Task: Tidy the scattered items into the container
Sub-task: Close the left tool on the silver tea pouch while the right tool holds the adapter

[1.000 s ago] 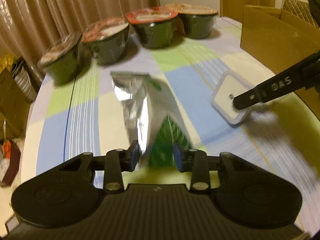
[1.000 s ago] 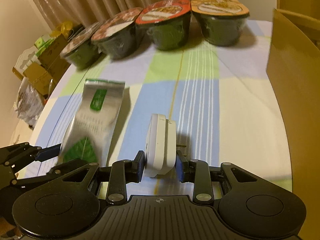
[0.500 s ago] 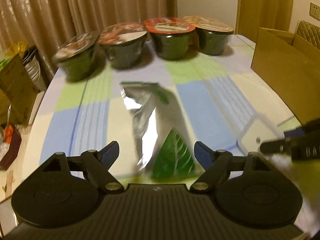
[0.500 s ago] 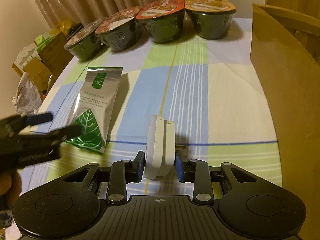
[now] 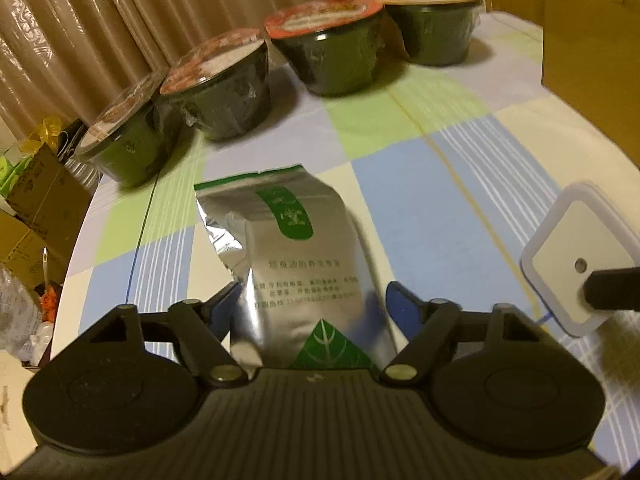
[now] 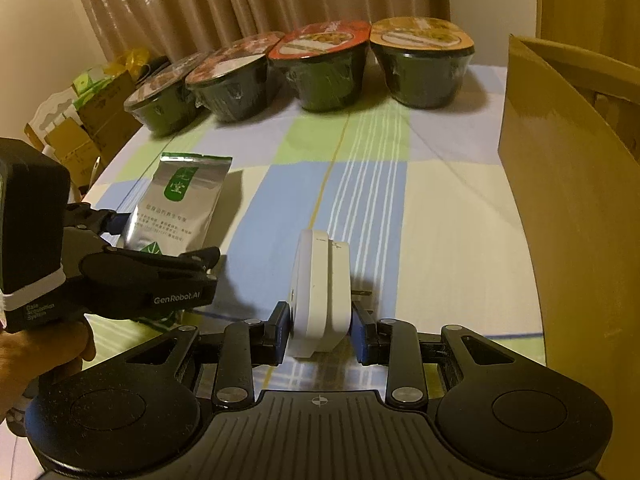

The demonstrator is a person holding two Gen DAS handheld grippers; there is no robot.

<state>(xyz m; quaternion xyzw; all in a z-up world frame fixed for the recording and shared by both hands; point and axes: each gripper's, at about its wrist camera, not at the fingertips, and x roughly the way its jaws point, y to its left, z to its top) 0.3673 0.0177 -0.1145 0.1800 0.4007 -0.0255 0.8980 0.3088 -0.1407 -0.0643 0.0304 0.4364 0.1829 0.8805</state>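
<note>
In the left wrist view, the left gripper (image 5: 310,312) has its fingers spread wide to either side of the foil pouch (image 5: 296,256), which lies flat on the checked worktop (image 5: 420,184) with its long axis running straight away from the camera, its leaf-printed end tucked between the blue pads. Neither pad seems to press the foil, so closing in from both sides looks like the coming move. The pouch is crinkled, shiny silver with green labels; behind it stands a row of dark, film-wrapped noodle bowls (image 5: 332,52) with printed lids. At the right edge the white adapter (image 5: 576,264), a smooth rounded square of plastic, shows held aloft. In the right wrist view, the right gripper (image 6: 320,330) is clamped on that white adapter (image 6: 320,292), gripping its flat faces so that it stands on edge, a metal prong showing at its right side. The cardboard box (image 6: 568,184), plain, stiff and open-topped, rises just to the right, nearer this hand than the other. The left gripper (image 6: 160,252) straddles the foil pouch (image 6: 180,204) at left.
</note>
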